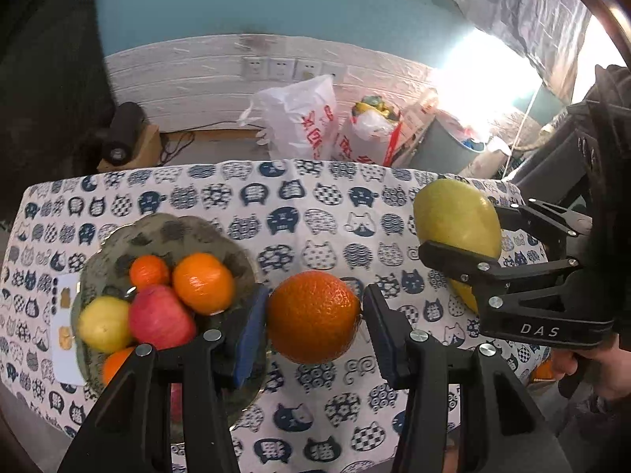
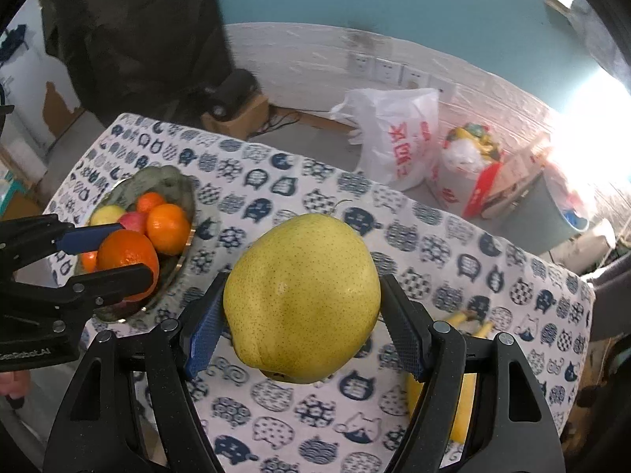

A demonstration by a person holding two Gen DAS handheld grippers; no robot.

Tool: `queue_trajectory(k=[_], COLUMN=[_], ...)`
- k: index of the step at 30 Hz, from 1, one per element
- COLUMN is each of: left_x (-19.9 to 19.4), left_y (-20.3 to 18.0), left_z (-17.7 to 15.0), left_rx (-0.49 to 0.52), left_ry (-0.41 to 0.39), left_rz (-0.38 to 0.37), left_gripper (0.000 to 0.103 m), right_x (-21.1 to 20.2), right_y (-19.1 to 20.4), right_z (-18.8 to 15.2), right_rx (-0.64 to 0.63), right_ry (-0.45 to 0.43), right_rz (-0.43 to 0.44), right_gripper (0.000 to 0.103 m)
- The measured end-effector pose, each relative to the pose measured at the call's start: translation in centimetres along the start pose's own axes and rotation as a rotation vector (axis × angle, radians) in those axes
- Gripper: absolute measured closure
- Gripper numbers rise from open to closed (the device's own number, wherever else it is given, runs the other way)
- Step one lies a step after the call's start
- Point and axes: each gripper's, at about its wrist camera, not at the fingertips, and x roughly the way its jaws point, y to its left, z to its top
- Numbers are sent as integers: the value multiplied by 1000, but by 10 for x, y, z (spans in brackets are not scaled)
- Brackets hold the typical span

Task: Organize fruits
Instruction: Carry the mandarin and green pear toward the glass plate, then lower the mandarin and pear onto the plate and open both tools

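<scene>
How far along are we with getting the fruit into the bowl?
Partly done. The bowl already holds several fruits, among them a red apple and a mandarin. In hand: the left gripper holds an orange beside the bowl, and the right gripper holds a pear above the cloth. Left: place both, then the bananas lying behind the right gripper's fingers.
</scene>
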Motion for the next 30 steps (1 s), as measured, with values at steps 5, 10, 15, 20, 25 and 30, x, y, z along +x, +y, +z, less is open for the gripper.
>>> queue_trajectory(k=[5,10,15,20,25,30], left_x=[-9,-19,-24,-25,-26,-27], left_y=[28,57,82,102,122,136], left_z=[-8,-16,-25,-34,-42,-49], left_rx=[-52,-102,-141,-163,-195,-218], left_ry=[-13,-25,-29,-29,-25,-21], left_rz=[16,35,52,75,80,83], left_gripper=[52,52,52,52,52,52], right_x=[10,21,35,47,61,74], right_y=[25,49,74,95,114,128], right_z=[9,17,23,27,27,24], right_rx=[-25,-51,-77,-101,-127,-146], right_ry=[11,24,43,63,90,125], right_rz=[34,65,98,121,135,148], right_gripper=[29,29,29,29,29,29])
